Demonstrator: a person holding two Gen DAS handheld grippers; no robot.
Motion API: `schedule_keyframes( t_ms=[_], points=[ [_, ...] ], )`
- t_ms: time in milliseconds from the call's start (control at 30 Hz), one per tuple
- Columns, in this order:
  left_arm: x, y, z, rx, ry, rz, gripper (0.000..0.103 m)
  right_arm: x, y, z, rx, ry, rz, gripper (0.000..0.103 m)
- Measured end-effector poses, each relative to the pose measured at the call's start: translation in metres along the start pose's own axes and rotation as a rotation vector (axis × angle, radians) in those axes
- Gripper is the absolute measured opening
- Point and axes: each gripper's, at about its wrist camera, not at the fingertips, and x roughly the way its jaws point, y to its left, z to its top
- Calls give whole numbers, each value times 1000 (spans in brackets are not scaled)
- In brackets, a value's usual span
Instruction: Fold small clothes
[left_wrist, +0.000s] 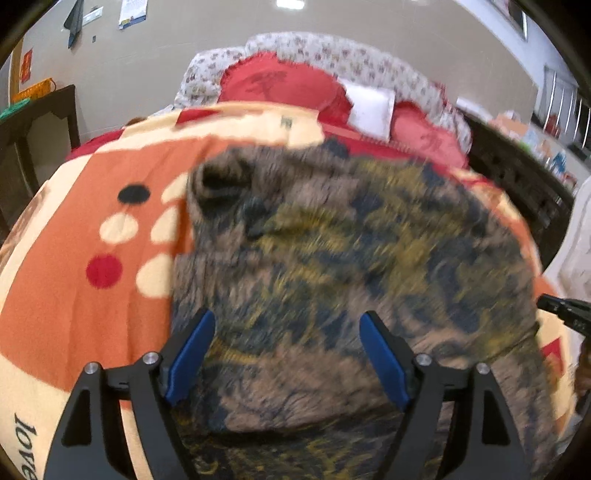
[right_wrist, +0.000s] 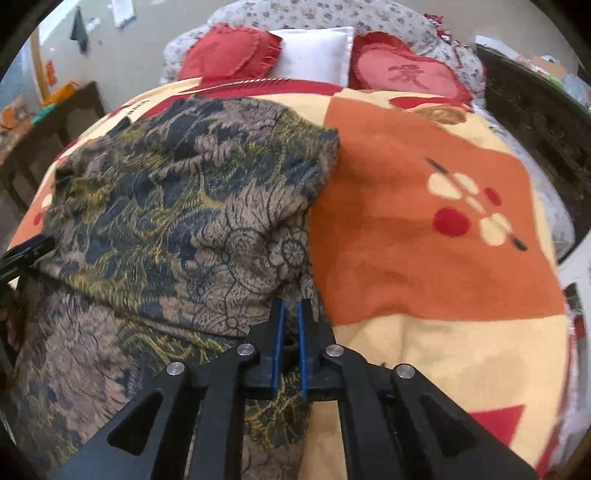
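On the near edge of the bed we hold the right gripper (right_wrist: 290, 314) with its jaws almost closed, pinching a thin fold at the right border of the patterned garment (right_wrist: 177, 206), while our left gripper (left_wrist: 286, 332) hangs over the same cloth with its jaws spread wide and nothing pressed between the blue pads (left_wrist: 192, 354). The garment lies bunched on the orange and cream blanket (right_wrist: 424, 258), already doubled over itself in thick, uneven layers. The risk we see is that the thin pinch slips, or drags only the top layer, so the fold skews; the loose left side, unheld, may slide with it. Further back, the red heart cushions (right_wrist: 229, 51) and white pillow (right_wrist: 314, 51) sit well apart and look unlikely to interfere.
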Motion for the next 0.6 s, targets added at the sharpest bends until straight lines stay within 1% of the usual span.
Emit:
schedule_keyframes(
  t_ms=[33,67,100,167,200,233,267,300,333,367,400,467,500,533,567,600],
  points=[
    [0,-2,5,3,-8,-4,84,-9,4,8,-9,-40,8,5],
    [2,-4,10,8,-10,-6,87,-17,12,17,-20,-85,8,5],
    [8,-5,14,11,0,-2,88,-21,23,27,-30,-123,1,7],
    [31,-1,19,-6,68,36,88,-18,41,36,-54,-147,15,18],
    [40,1,20,-16,98,48,88,-13,50,37,-63,-138,20,18],
    [48,2,18,-15,113,59,89,4,56,35,-64,-94,14,19],
    [52,-1,16,8,102,80,92,16,58,30,-62,-46,4,18],
    [55,-8,14,37,100,106,93,36,58,20,-57,23,-33,18],
    [58,-13,13,58,101,128,95,39,56,12,-57,-24,-24,18],
    [60,-14,14,56,104,129,96,37,54,4,-62,-79,-17,18],
    [60,-13,15,51,110,124,97,35,54,0,-58,-96,-15,18],
    [58,-15,18,58,119,128,96,32,53,2,-46,-75,-15,18],
    [52,-17,20,51,121,138,93,29,52,5,-25,-54,-8,18],
    [46,-18,23,32,115,135,85,25,52,7,-8,-47,-6,18],
    [34,-18,22,4,96,105,84,17,50,9,12,-54,-2,18],
    [19,-23,19,-15,64,54,84,8,51,8,21,-76,9,18]
  ],
)
